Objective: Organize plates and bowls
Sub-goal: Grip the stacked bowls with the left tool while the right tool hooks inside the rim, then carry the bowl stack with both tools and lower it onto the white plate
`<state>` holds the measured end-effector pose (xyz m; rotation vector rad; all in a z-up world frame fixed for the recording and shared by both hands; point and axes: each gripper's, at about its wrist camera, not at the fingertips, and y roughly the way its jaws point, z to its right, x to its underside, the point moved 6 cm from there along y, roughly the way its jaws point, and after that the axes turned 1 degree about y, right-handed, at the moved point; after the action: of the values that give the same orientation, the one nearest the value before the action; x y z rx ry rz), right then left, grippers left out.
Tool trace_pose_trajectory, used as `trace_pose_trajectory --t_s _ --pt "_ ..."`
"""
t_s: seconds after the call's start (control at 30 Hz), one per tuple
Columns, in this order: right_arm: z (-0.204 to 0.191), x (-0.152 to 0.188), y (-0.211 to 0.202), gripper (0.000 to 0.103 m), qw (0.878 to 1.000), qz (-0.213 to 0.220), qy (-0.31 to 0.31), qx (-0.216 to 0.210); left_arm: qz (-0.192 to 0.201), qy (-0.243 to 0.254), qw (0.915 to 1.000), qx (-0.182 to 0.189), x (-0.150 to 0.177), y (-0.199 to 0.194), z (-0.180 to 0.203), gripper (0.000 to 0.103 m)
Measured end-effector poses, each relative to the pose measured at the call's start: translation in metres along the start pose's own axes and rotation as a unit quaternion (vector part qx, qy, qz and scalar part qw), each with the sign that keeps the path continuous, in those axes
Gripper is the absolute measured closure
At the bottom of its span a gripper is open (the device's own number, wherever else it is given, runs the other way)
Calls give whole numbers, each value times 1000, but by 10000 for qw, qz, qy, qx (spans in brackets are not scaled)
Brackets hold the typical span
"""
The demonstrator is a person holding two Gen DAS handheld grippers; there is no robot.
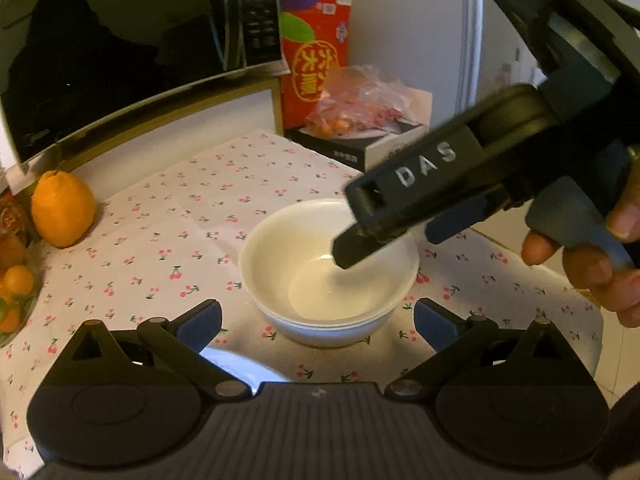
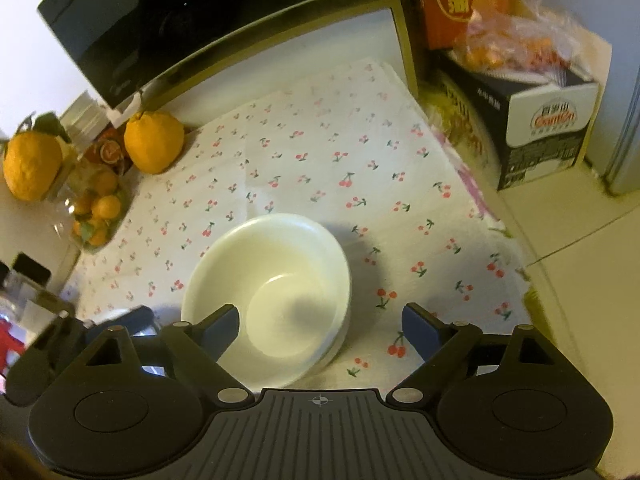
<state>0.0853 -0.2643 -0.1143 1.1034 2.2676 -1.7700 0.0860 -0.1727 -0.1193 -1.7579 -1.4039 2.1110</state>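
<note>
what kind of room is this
Most likely a home kitchen or dining corner: a microwave behind a cherry-print tablecloth, stacked white bowls, and loose oranges.

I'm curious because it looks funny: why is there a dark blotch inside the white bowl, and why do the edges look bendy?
In the right wrist view the blotch in the bowl is a shadow, apparently from the gripper above; the fisheye lens bends the microwave. In the left wrist view the right gripper looks slightly smeared.
</note>
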Motion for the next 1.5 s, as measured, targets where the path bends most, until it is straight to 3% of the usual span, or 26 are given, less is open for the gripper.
trace_pose_trajectory --t_s 0.43,0.57,0.77,1.13,1.5 --pt "11 -4 24 16 9992 -167 355 9 -325 145 9993 136 1 20 3 7" --pt "13 -5 27 27 9990 -194 398 36 -372 167 9991 109 1 23 2 12" --pt "13 -4 31 45 9987 -266 438 63 -384 151 9991 128 1 24 0 12" --pt "9 -2 32 64 9988 -323 372 27 -353 243 9990 101 -1 25 2 14" --pt "4 -1 29 66 9991 -309 281 5 -270 207 9993 156 -4 20 2 15"
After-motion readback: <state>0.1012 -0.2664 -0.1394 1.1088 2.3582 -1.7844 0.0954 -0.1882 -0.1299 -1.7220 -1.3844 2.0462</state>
